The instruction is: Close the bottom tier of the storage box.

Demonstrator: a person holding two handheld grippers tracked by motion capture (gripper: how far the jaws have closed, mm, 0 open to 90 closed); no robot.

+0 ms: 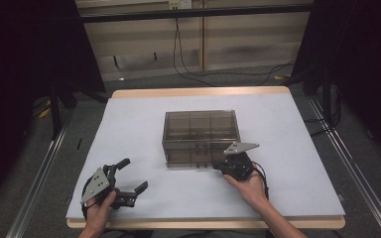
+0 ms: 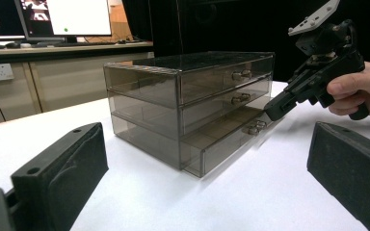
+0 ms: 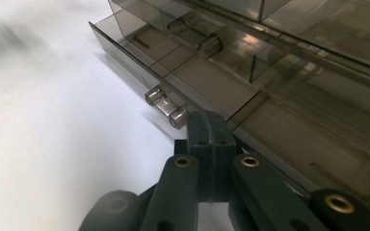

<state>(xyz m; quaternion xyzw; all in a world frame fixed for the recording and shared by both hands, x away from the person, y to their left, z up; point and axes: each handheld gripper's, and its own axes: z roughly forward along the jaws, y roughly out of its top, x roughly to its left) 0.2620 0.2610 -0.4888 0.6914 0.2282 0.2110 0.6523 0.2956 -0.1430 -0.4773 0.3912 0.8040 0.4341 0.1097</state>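
Left gripper (image 1: 129,176) near front-left corner of table (image 1: 297,148), jaws spread wide, nothing between them. Right gripper (image 3: 207,127) at front face of drawer box (image 1: 201,136), jaws pressed together, tips just beside handle (image 3: 166,107) of bottom drawer (image 2: 224,142), pinching nothing. Bottom drawer pulled partly out. Drawer box stands mid-table, upper two drawers closed.

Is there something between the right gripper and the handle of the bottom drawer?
Nothing visible does. The right gripper, jaws shut on nothing, sits just beside the handle of the slightly open bottom drawer, with only bare white table cover around. The left gripper rests open, far off.
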